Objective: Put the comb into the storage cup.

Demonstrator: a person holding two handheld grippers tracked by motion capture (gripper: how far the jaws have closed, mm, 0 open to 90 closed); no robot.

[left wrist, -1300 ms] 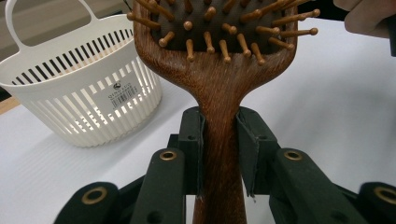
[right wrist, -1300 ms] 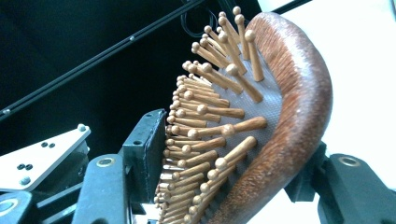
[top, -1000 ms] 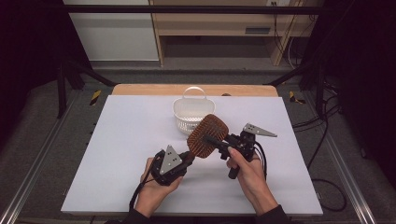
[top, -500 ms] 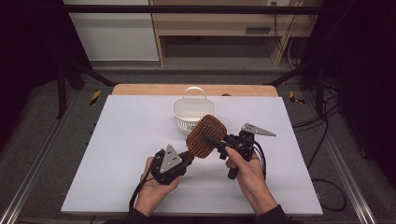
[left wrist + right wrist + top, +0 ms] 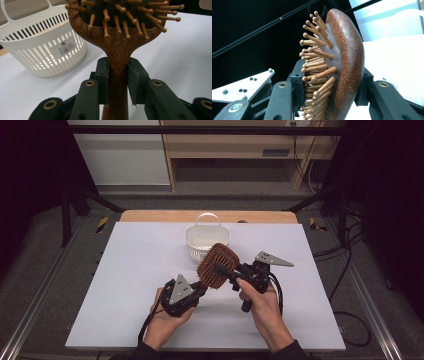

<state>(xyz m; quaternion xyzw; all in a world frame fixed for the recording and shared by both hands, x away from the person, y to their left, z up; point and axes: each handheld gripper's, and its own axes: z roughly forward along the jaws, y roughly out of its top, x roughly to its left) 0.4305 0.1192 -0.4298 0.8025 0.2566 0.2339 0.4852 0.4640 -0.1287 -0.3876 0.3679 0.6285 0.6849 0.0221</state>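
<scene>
Just in front of the white basket, the left gripper pinches the wooden hairbrush handle; the right gripper has just been closing across its head.

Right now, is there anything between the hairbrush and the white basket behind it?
Nothing visible stands between them. The hairbrush is held above the table: the left gripper clamps its handle and the right gripper has just closed on its head. The white basket sits right behind it, and its open top looks free.

The hairbrush hangs between both tongs, just before the basket.
</scene>
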